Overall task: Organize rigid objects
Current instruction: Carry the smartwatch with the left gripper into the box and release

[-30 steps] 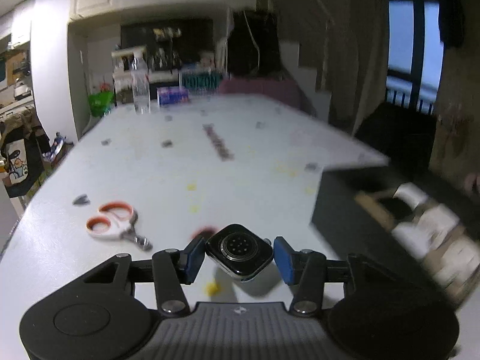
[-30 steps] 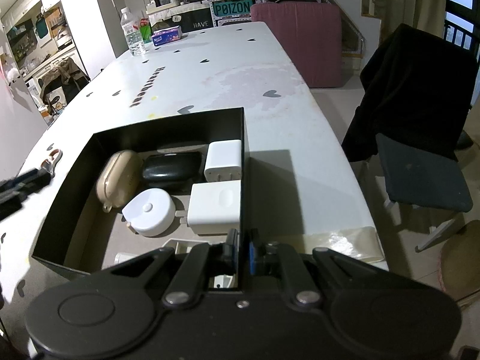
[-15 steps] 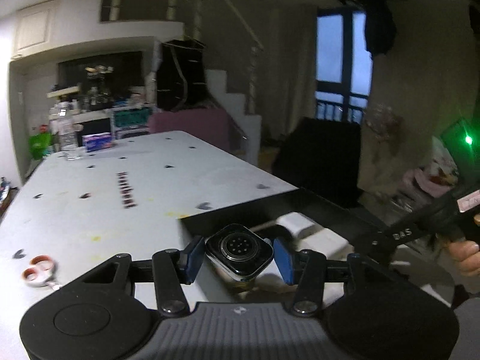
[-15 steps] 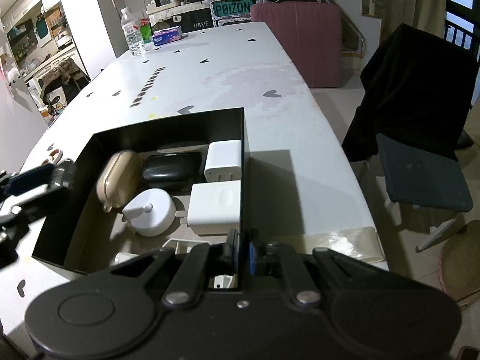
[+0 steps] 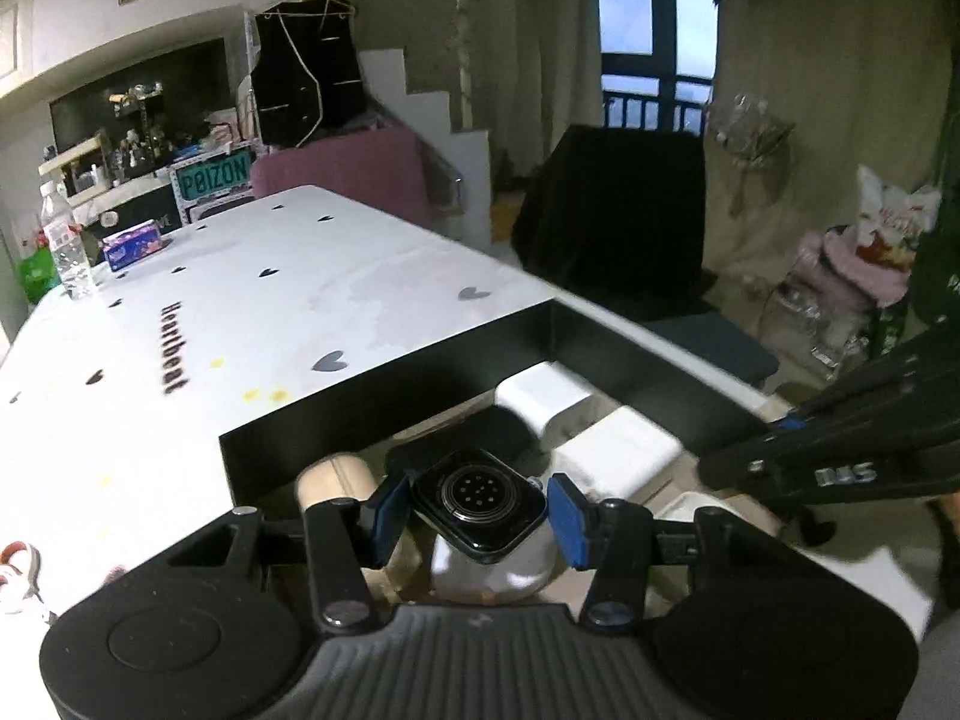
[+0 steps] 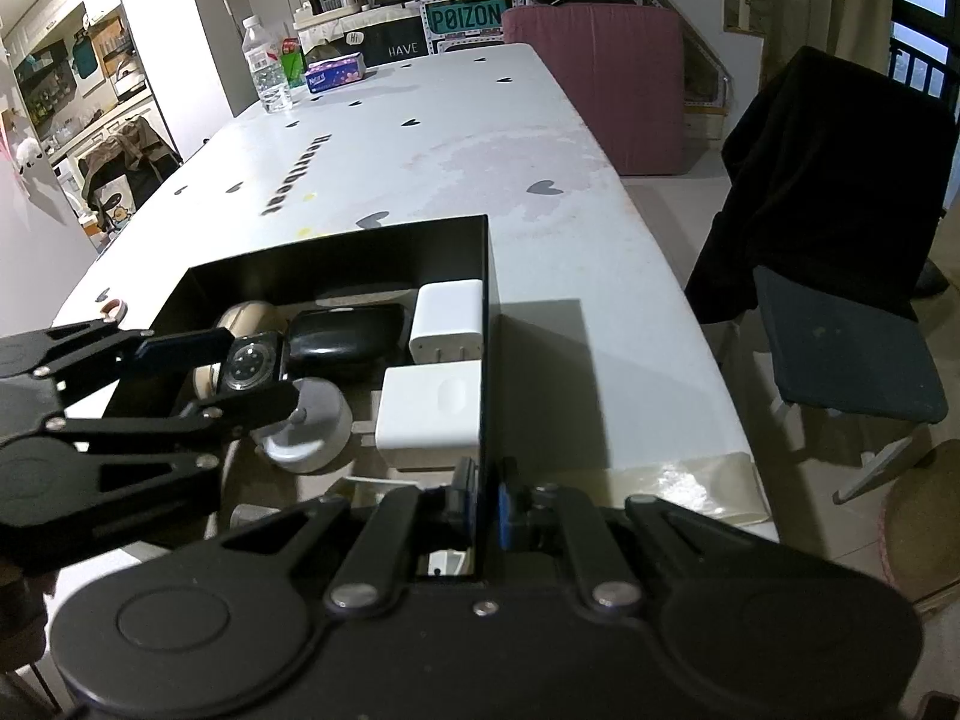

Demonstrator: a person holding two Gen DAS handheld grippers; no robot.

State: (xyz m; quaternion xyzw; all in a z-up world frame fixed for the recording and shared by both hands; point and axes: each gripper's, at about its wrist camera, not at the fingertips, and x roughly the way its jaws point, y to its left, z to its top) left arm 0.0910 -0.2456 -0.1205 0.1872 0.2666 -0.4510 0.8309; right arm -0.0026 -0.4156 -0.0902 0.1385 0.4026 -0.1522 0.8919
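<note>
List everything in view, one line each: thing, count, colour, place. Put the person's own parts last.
box: 1, black, near end of table.
watch body: 1, black, in left gripper, above box.
chargers: 2, white, in box by right wall.
oval case: 1, black, in box.
rounded case: 1, beige, in box at left.
round device: 1, white, in box.
table: 1, white with hearts.
water bottle: 1, clear, far end of table.
tissue pack: 1, blue, beside bottle.
scissors: 1, orange and white, on table left of box.
chair: 1, dark, right of table.
left gripper: 1, black, blue pads.
right gripper: 1, black, clamped on box wall.
</note>
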